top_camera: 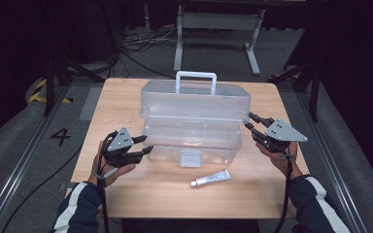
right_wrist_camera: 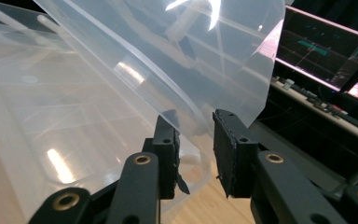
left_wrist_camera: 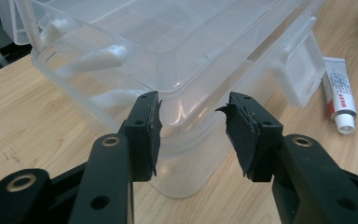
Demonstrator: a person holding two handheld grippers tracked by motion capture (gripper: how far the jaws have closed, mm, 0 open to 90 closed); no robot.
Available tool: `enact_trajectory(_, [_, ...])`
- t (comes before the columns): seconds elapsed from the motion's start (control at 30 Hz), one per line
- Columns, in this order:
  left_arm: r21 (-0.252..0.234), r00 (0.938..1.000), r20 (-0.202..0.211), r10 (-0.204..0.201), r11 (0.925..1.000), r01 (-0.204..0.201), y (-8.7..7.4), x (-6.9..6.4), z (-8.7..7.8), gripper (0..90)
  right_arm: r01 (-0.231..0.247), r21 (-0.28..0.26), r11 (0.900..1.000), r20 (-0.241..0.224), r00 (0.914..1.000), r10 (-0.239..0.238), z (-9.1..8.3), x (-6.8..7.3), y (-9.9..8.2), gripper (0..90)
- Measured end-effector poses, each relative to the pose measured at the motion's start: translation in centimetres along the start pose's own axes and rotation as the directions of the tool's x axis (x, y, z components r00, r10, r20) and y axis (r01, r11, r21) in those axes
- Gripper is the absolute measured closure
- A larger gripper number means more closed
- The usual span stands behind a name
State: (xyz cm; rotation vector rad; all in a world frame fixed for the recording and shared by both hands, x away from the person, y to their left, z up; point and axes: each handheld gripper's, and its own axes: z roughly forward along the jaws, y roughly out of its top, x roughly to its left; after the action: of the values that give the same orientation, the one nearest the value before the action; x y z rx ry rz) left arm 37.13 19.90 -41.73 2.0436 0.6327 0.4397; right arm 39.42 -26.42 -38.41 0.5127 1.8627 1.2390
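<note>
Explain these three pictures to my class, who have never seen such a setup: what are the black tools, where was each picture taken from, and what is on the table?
No robot is at work here. A person holds a hand tool in each hand: the left gripper and the right gripper, each with two black jaws.

The high view looks down on a wooden table from above the person's side. The other two pictures come from small cameras riding on the grippers, looking along their jaws.

On the table stands a clear plastic box with a white handle and a raised lid. A small white tube lies in front of it.

The left gripper's jaws stand apart at the box's corner, gripping nothing. In the right gripper view the lid's edge passes between the jaws; whether they pinch it, I cannot tell.
</note>
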Motion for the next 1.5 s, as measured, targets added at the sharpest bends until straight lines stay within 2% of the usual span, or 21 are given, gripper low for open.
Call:
enact_trajectory(0.2, [-0.006,1.0000,0.010,-0.001,1.0000,0.001,0.0,-0.1,0.1,54.9,0.000,-0.010,1.0000,0.060,0.9982,0.000,0.4,0.0,0.4,76.4])
enact_trajectory(0.33, [0.000,0.9998,0.014,0.014,0.9999,-0.014,0.2,-0.3,0.1,54.7,-0.003,-0.002,1.0000,0.100,0.9949,0.003,0.8,-0.4,0.7,79.3])
enact_trajectory(0.47, [0.010,0.9992,0.024,0.032,0.9994,-0.033,0.4,-0.7,0.1,54.4,-0.007,-0.003,1.0000,0.118,0.9930,0.007,1.1,-0.6,1.0,80.1])
enact_trajectory(0.8, [0.033,0.9971,0.032,0.069,0.9970,-0.070,0.8,-1.3,0.9,53.5,-0.038,-0.006,0.9993,0.131,0.9906,0.038,1.9,-1.6,1.6,81.4])
enact_trajectory(0.87, [0.042,0.9961,0.032,0.082,0.9956,-0.083,1.0,-1.5,1.1,53.5,-0.049,-0.010,0.9988,0.144,0.9884,0.050,2.2,-1.7,1.7,81.8])
enact_trajectory(0.9, [0.063,0.9934,0.031,0.110,0.9917,-0.112,1.2,-1.6,1.4,53.3,-0.053,-0.013,0.9985,0.149,0.9874,0.054,2.3,-1.7,1.8,81.8])
enact_trajectory(0.93, [0.063,0.9934,0.031,0.110,0.9917,-0.112,1.2,-1.6,1.4,53.3,-0.053,-0.013,0.9985,0.149,0.9874,0.054,2.3,-1.7,1.8,81.8])
enact_trajectory(1.13, [0.083,0.9898,0.065,0.126,0.9878,-0.132,1.6,-1.6,2.2,53.2,-0.073,-0.017,0.9972,0.166,0.9832,0.074,2.8,-2.0,2.1,82.7])
enact_trajectory(1.27, [0.096,0.9869,0.079,0.141,0.9843,-0.148,1.9,-1.7,2.6,55.3,-0.086,-0.019,0.9961,0.174,0.9808,0.088,3.1,-2.3,2.3,82.9])
enact_trajectory(1.37, [0.114,0.9867,0.057,0.152,0.9809,-0.158,2.0,-1.6,2.8,59.4,-0.093,-0.019,0.9955,0.178,0.9795,0.095,3.2,-2.4,2.5,83.2])
enact_trajectory(1.43, [0.116,0.9874,0.042,0.153,0.9808,-0.156,1.9,-1.4,3.0,62.7,-0.098,-0.021,0.9950,0.178,0.9789,0.100,3.3,-2.5,2.5,83.2])
enact_trajectory(1.5, [0.110,0.9875,0.055,0.148,0.9821,-0.153,1.9,-1.2,3.1,64.8,-0.099,-0.021,0.9949,0.177,0.9791,0.101,3.4,-2.6,2.6,83.3])
